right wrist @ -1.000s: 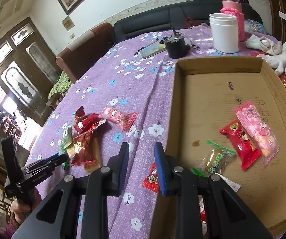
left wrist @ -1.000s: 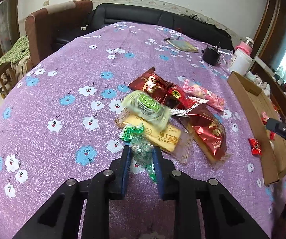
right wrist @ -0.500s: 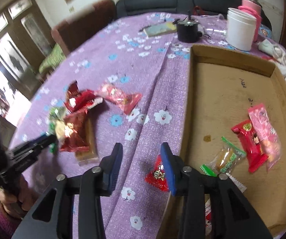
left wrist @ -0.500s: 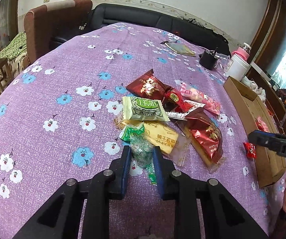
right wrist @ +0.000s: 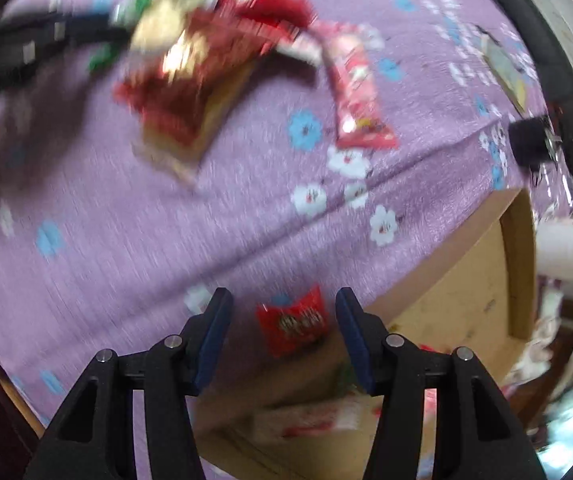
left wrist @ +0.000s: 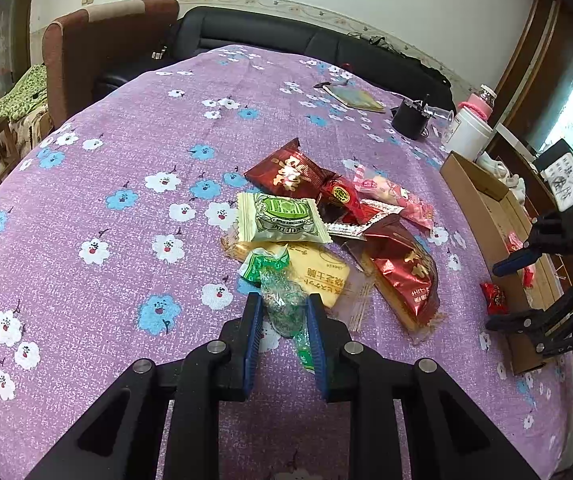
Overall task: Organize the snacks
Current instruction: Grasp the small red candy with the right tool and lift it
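down across both views spreads the purple floral tablecloth [left wrist: 126, 216], and at the right edge of the left wrist view sits the cardboard tray [left wrist: 482, 196], which fills the lower right of the right wrist view too. near the middle of the left view lies the snack pile: a dark red foil pack [left wrist: 406, 272], a yellow cake pack [left wrist: 318, 276], a pale green biscuit pack [left wrist: 282, 218], another dark red pack [left wrist: 286, 172] above it and a pink pack [left wrist: 394, 196] to its right. my left gripper [left wrist: 284, 320] is clamped on a clear green-ended candy wrapper [left wrist: 282, 304] at the pile's lower edge. my right gripper [right wrist: 282, 328] has its jaws opening, a small red candy packet [right wrist: 292, 324] lying on the cloth between them, just beside the tray wall; the pads are clear of it. that view is blurred.
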Available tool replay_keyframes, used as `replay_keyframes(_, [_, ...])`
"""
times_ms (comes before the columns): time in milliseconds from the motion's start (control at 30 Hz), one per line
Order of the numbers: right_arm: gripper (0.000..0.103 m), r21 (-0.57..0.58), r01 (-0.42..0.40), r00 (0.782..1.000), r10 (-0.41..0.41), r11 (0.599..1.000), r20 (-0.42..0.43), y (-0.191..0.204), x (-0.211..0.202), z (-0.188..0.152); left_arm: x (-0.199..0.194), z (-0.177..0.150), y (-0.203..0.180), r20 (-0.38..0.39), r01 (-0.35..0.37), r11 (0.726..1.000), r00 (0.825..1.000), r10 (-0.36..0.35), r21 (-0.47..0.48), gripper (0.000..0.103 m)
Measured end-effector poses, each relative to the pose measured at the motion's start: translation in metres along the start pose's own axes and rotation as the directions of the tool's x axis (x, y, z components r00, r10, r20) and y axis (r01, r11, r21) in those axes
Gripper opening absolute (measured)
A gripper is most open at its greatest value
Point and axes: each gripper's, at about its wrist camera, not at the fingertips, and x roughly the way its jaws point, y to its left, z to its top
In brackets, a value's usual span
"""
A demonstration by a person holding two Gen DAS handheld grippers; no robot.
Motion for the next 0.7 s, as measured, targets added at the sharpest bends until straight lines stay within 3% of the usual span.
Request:
replay_keyframes(233, [0.052, -0.11, -0.002, 0.995, -0.009, 0.994, -0.098, -0.007, 0.0, 0.007, 0.002, 0.0, -0.001, -0.004, 0.002, 1.0, 1.0, -0.002, 0.008, 0.023])
replay_keyframes(433, [0.052, -0.23, -0.034, 0.975, -0.018, 0.973, -0.221, -0.003, 0.014, 0.015, 0.002, 0.0, -0.002, -0.005, 0.004, 1.0, 1.0, -0.004, 0.011, 0.023])
replay_keyframes(567, [0.052, -0.293, -0.048, 0.967, -0.028, 0.955, -0.252, 0.004, 0.019, 0.016, 0.002, 0.0, -0.002, -0.006, 0.006, 1.0, 1.0, -0.006, 0.012, 0.023])
replay_keyframes(600, [0.048, -0.306, -0.055, 0.967, -0.026, 0.951, -0.255, 0.007, 0.02, 0.016, 0.002, 0.0, -0.002, -0.006, 0.008, 1.0, 1.0, -0.007, 0.013, 0.023])
replay_keyframes(633, [0.037, -0.313, -0.075, 0.967, -0.008, 0.947, -0.256, 0.007, 0.02, 0.015, 0.002, 0.0, -0.001, -0.007, 0.01, 1.0, 1.0, -0.01, 0.013, 0.023])
replay_keyframes(700, [0.03, -0.296, -0.116, 0.966, 0.039, 0.948, -0.256, 0.004, 0.019, 0.013, 0.002, 0.0, -0.001, -0.008, 0.013, 1.0, 1.0, -0.013, 0.013, 0.023])
